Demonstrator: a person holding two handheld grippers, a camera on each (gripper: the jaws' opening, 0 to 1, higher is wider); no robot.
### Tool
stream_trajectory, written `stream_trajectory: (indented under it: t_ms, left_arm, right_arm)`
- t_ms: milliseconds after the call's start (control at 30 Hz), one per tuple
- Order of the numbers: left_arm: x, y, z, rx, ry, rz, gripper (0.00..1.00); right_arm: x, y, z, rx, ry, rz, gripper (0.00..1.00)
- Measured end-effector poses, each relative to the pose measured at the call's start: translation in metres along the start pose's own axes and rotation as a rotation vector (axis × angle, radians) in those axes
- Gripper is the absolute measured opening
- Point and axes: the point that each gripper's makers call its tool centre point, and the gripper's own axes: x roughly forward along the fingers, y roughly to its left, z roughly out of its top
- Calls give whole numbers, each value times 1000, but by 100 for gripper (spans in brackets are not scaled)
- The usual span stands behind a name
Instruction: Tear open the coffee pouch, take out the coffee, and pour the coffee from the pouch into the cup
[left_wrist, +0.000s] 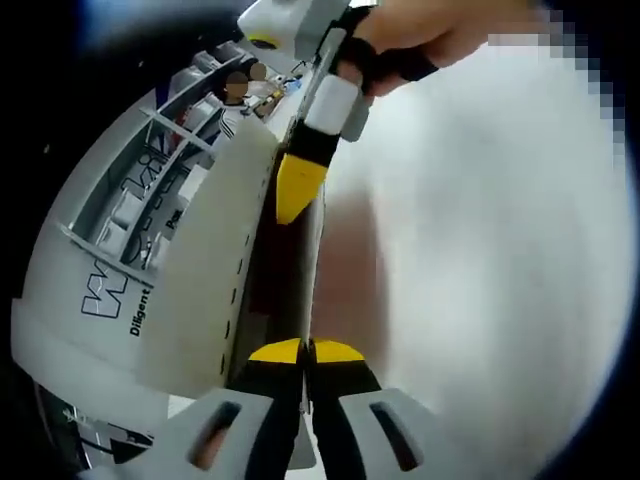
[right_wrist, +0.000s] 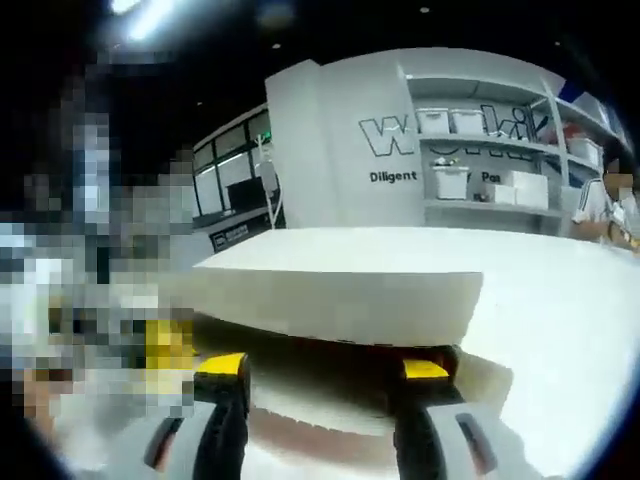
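Both grippers' fingers (left_wrist: 305, 352) pinch the pouch's (left_wrist: 215, 260) edges.

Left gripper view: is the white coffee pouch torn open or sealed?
Apparently sealed: the white coffee pouch has a dashed tear line that runs unbroken, and the left gripper is clamped on its edge. Its far end is hidden.

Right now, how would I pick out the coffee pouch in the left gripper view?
Start at the grey shelving wall with dark lettering. In front of it the coffee pouch, a pale flat sheet, rises from the left gripper toward the right gripper. A dashed line down its face sets it apart.
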Motion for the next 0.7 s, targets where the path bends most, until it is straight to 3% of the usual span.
stream_trajectory:
  t_ms: [167, 433, 700]
  left_arm:
    - [-1, -9, 7, 16, -5, -11, 4]
    - [-1, -19, 9, 25, -11, -30, 4]
    - [-3, -20, 1, 34, 9, -29, 4]
  right_arm:
    - [16, -7, -14, 18, 32, -37, 69]
    - [22, -21, -24, 59, 28, -94, 64]
    - [31, -15, -22, 46, 10, -93, 67]
